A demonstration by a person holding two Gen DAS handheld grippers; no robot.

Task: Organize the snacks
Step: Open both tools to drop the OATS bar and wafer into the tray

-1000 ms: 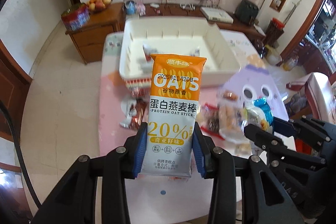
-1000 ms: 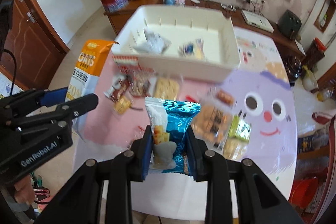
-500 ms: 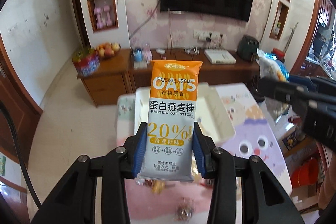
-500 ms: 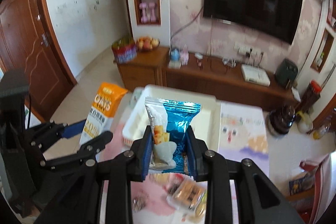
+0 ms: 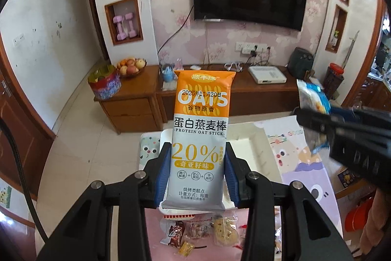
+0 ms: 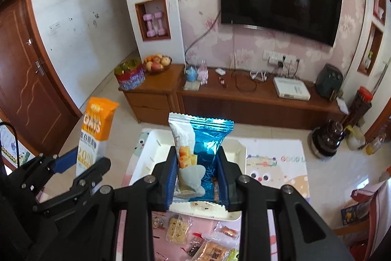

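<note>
My left gripper (image 5: 197,173) is shut on an orange and white oat stick packet (image 5: 200,131), held upright and high above the table. My right gripper (image 6: 197,175) is shut on a blue and silver snack packet (image 6: 198,148), also raised. Each gripper shows in the other's view: the right one (image 5: 315,114) at the right edge, the left one (image 6: 83,165) at the lower left with the oat stick packet (image 6: 96,129). The white divided bin (image 6: 158,151) lies below both packets, mostly hidden behind them. Loose snacks (image 5: 207,231) lie on the pink table in front of the bin.
A wooden TV cabinet (image 6: 232,97) stands beyond the table with a fruit bowl (image 6: 156,62), a tin (image 6: 129,76) and a white box (image 6: 290,88) on it. A cartoon tablecloth (image 6: 276,168) covers the table's right part. A brown door (image 6: 27,80) is at the left.
Both grippers have risen and tilted up with their packets still held. The view went from looking down into the bin to facing the TV wall, and the bin dropped low in the frames.
</note>
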